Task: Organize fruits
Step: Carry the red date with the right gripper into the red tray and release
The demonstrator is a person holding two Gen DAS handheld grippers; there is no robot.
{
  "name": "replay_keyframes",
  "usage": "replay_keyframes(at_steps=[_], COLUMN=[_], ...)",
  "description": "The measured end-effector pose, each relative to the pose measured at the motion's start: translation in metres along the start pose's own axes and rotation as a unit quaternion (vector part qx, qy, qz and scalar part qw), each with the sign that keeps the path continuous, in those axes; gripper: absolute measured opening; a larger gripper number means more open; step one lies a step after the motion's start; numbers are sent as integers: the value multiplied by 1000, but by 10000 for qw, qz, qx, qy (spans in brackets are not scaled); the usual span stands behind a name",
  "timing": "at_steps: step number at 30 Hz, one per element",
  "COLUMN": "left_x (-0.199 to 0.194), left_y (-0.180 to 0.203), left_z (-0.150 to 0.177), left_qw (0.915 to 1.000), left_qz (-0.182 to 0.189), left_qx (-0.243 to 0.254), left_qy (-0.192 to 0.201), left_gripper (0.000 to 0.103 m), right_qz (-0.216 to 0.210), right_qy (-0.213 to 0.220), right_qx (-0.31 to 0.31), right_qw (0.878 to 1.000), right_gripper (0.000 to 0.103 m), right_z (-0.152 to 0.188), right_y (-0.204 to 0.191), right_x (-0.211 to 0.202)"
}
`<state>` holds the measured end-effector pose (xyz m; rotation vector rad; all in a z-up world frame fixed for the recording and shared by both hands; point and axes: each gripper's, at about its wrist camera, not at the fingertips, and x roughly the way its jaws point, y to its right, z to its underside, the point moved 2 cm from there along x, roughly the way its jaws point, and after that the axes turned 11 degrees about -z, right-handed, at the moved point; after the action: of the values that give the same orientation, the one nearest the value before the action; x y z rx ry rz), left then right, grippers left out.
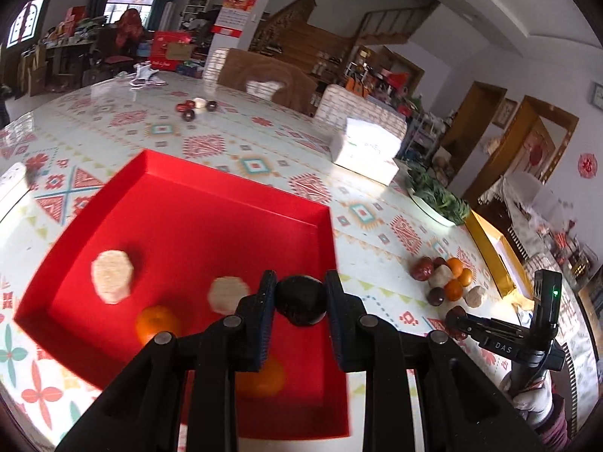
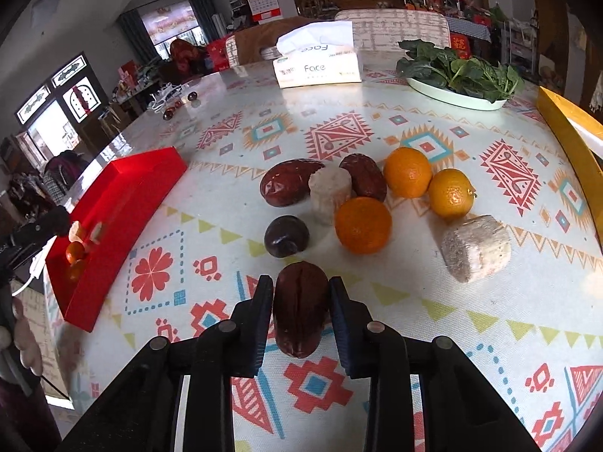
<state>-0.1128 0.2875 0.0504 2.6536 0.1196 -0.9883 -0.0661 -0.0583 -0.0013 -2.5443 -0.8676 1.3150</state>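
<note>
In the left wrist view, the left gripper [image 1: 300,297] was clamped on a round dark plum [image 1: 301,300], and the plum hung right over the red tray [image 1: 233,188], near the tray's right wall. Down inside the tray lay two pale round cakes [image 1: 112,277] and two oranges [image 1: 157,324], all to the left of the plum or under it. So the tray was straight below this gripper, and I think the left hand only needed to go down a little and let go. Outside the tray's right wall sat the pile of loose fruit [image 1: 448,278], and the right gripper [image 1: 458,324] was at the near edge of that pile; this view did not show if it was apart or together. In the right wrist view, the right gripper [image 2: 301,301] had its two fingers on each side of a long red date [image 2: 299,307] on the table, and they looked to be touching it, so it seemed clamped on the date. The date's long side ran straight away from the gripper, along the fingers. The red tray [image 2: 124,188] lay far off to the left of the date. The right hand was the nearer one to the pile, where three oranges [image 2: 361,224], a plum [image 2: 286,235], two more dates [image 2: 290,186] and two pale cakes [image 2: 475,246] waited just past the held date.
</note>
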Motion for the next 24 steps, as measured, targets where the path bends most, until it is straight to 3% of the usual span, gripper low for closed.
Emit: replay_keyframes(at_steps=[6,11,17,24], left_x=[-9,-4,1,2], left_y=[-38,-66,-72,-66], left_z=[-4,1,10,19], left_qw=[9992,9982,9986,9995], left_qz=[-133,-186,-101,-33], left_qx=[-344,-575,-490,-184], left_qy=[130,24,-157,-246], left_gripper=[25,25,25,25], right_qz=[11,-374,-1039,-1206], right_qy=[181,235,-207,-650], right_qx=[-201,-463,-879,-1302], right_qw=[9996,9980,9905,9820], right_gripper=[32,32,32,32], right_z=[-14,-33,-48,-55], right_y=[-30,-75,-149,-209], right_x=[-12,-14,31,93])
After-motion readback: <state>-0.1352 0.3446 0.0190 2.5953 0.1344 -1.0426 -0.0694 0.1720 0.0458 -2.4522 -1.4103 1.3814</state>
